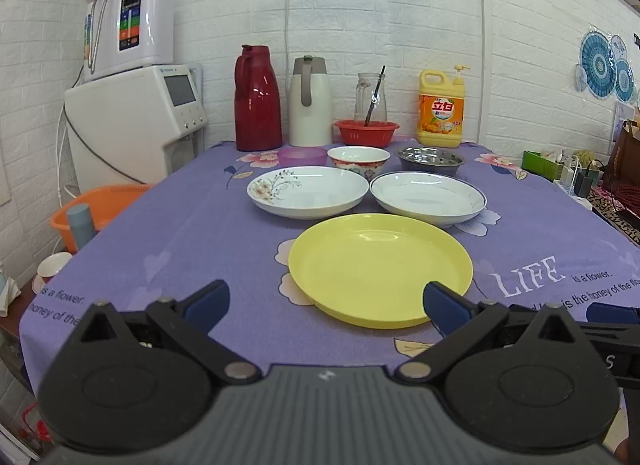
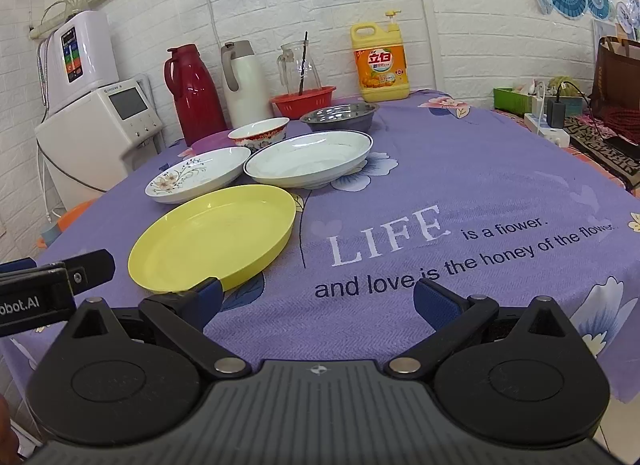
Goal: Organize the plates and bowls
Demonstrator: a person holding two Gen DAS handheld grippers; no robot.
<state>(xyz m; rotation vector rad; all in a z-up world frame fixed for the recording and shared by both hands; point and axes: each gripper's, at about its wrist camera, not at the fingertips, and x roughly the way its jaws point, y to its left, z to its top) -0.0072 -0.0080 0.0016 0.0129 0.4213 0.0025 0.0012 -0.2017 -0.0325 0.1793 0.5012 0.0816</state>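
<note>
The yellow plate (image 1: 380, 269) lies flat on the bench (image 1: 192, 233), nearest the front edge; it looks like plastic, so judge it light, stiff and unlikely to break, though smooth enough to slip. Behind it, side by side and nearly touching, lie the flowered plate (image 1: 308, 191) and the blue-rimmed plate (image 1: 428, 195); both appear ceramic, hence heavier, glazed and fragile. Farther back stand the patterned bowl (image 1: 358, 161), the steel bowl (image 1: 430, 160) and a low purple bowl (image 1: 302, 155). All six pieces are separate and unstacked. Take each plate at its raised rim, one finger above and one below, since the flat centres offer no purchase; take the bowls at the wall. The left claw (image 1: 326, 305) is released, jaws spread wide and holding nothing, hovering level just short of the yellow plate's near rim and aimed along the bench. The right claw (image 2: 318, 299) is likewise released and empty, positioned beside the yellow plate on its right, over bare cloth.
</note>
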